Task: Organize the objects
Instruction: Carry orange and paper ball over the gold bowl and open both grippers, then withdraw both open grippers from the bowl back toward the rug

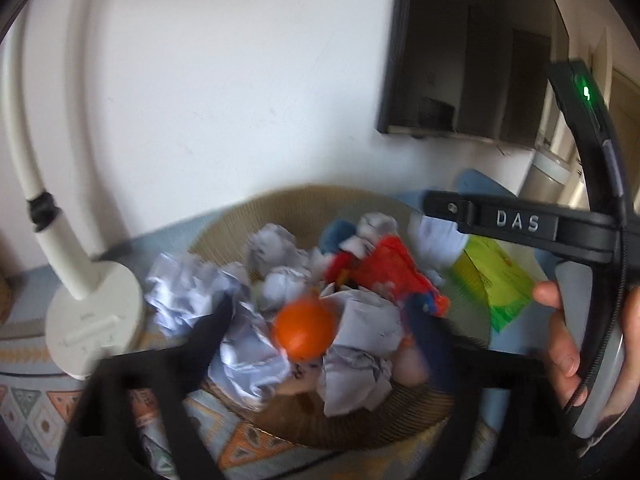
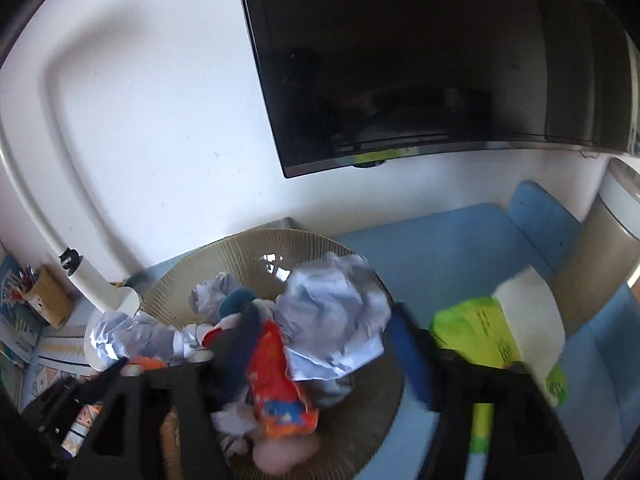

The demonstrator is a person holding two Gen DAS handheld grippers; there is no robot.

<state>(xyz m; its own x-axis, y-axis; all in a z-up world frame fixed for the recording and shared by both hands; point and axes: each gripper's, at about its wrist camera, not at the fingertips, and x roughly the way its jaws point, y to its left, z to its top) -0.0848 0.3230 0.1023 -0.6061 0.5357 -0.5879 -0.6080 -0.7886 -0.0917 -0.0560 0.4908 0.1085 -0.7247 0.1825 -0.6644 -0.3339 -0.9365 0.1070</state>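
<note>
From my left wrist, my left tongs (image 1: 320,320) stand wide over the woven bowl (image 1: 288,208), an orange ball (image 1: 305,330) loose between them. From my right, my right tongs (image 2: 320,344) gape around the red packet (image 2: 276,364), not pinching; next I'd close there.

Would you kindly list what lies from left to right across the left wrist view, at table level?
White lamp base → crumpled paper → orange ball → red snack packet → green packet → a person's hand.
</note>
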